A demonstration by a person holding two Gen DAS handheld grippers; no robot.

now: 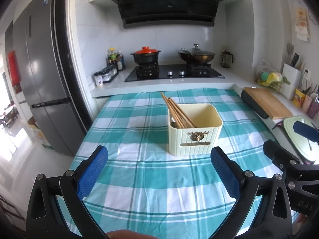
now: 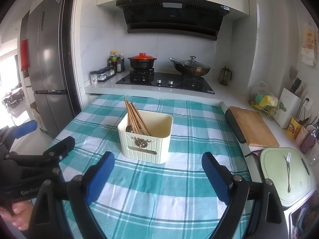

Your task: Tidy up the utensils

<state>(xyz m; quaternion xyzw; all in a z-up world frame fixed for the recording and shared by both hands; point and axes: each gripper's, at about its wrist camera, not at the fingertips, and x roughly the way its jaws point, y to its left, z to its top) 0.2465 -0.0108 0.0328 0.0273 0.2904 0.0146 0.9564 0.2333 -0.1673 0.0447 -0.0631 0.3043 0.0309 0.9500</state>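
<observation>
While both tools idle: neither hand-held gripper carries anything, and each hangs low over the checked cloth.
Left hand-held gripper (image 1: 159, 169): jaws spread wide, empty, aimed at the cloth in front of the utensil holder.
Right hand-held gripper (image 2: 157, 171): jaws equally wide, empty, pointing down toward the same holder; its blue pads (image 2: 216, 181) frame bare cloth.
Utensil holder (image 2: 146, 139): cream ribbed bin standing upright on the teal checked tablecloth (image 2: 159, 199) over the counter, just beyond both tools.
Chopsticks (image 2: 135, 119): wooden bundle already inside the bin, leaning toward its far left corner; a metal spoon (image 2: 129, 128) lies beside them.
Fork (image 2: 288, 171): the one loose utensil in sight, lying flat on a pale green board (image 2: 279, 183) at the right edge, well apart from the bin.
Step in hand, as a judgement: fetching the fork looks like the remaining work, and the right tool sits nearer to it.
Doing it well: approach across the handle, not along it, so the pads pinch its narrow sides; a thin flat piece on a smooth board may slide, so close low and squarely.
Placement: carry it tines up and drop it into the bin's open right half, clear of the leaning chopsticks.
Risk: nudging the light bin could tip it.
</observation>
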